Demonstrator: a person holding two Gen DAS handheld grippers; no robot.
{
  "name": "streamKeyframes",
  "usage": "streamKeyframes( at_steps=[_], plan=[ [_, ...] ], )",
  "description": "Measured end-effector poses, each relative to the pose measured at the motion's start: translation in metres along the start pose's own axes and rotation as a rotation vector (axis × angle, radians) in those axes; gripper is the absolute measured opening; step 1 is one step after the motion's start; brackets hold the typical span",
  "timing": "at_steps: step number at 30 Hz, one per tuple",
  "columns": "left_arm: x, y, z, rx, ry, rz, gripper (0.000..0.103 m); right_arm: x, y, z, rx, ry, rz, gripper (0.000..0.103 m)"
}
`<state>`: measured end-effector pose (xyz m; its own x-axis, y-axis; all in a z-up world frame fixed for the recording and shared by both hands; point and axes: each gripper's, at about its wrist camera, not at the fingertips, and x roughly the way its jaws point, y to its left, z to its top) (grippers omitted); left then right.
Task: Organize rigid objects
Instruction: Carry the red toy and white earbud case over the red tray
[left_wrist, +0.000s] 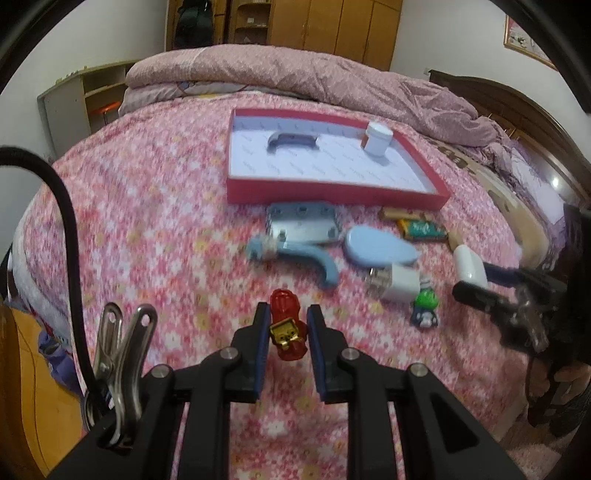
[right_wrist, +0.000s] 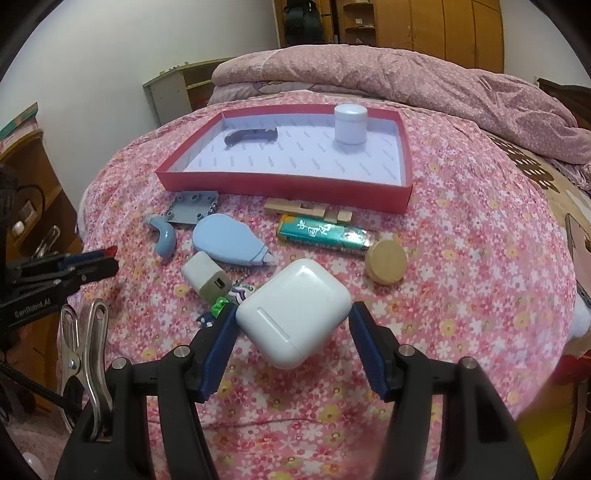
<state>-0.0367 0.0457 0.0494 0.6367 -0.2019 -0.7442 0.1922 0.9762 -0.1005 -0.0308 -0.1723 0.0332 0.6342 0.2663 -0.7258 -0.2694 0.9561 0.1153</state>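
My left gripper (left_wrist: 288, 325) is shut on a small red and gold toy figure (left_wrist: 285, 314), held a little above the flowered bedspread. In the right wrist view the toy's red tip (right_wrist: 111, 251) pokes out of that gripper at the left edge. My right gripper (right_wrist: 293, 314) is shut on a white earbud case (right_wrist: 295, 314), its blue pads touching both sides. That case (left_wrist: 467, 266) also shows at the right of the left wrist view. Farther back lies a red tray (left_wrist: 332, 192) (right_wrist: 280, 184) holding a white jar (right_wrist: 350, 123) and a dark curved handle (right_wrist: 251, 136).
Between the grippers and the tray lie a grey studded plate (right_wrist: 192, 208), a blue curved piece (right_wrist: 164, 240), a light blue correction tape (right_wrist: 229, 243), a white charger (right_wrist: 207, 277), a green toy (left_wrist: 426, 306), a green packet (right_wrist: 325, 236), a wooden puzzle (right_wrist: 306, 212) and a wooden disc (right_wrist: 386, 262). A rumpled quilt (right_wrist: 406, 77) lies behind.
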Motion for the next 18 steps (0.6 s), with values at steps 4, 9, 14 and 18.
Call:
streamKeyframes(
  at_steps=[4,9,14,18],
  plan=[
    [-0.002,-0.006,0.022,0.019,-0.033,0.002,0.021,-0.002,0.001,0.01,-0.014,-0.011,-0.005,0.062],
    [0.001,-0.009,0.054,0.025,-0.057,-0.008,0.021,-0.005,-0.004,0.03,-0.007,-0.026,0.005,0.062],
    [0.01,-0.013,0.085,0.028,-0.074,0.001,0.021,-0.006,-0.008,0.051,-0.02,-0.044,-0.011,0.062],
    [0.02,-0.015,0.106,0.024,-0.079,-0.004,0.021,-0.005,-0.013,0.068,-0.026,-0.057,-0.026,0.062]
  ],
)
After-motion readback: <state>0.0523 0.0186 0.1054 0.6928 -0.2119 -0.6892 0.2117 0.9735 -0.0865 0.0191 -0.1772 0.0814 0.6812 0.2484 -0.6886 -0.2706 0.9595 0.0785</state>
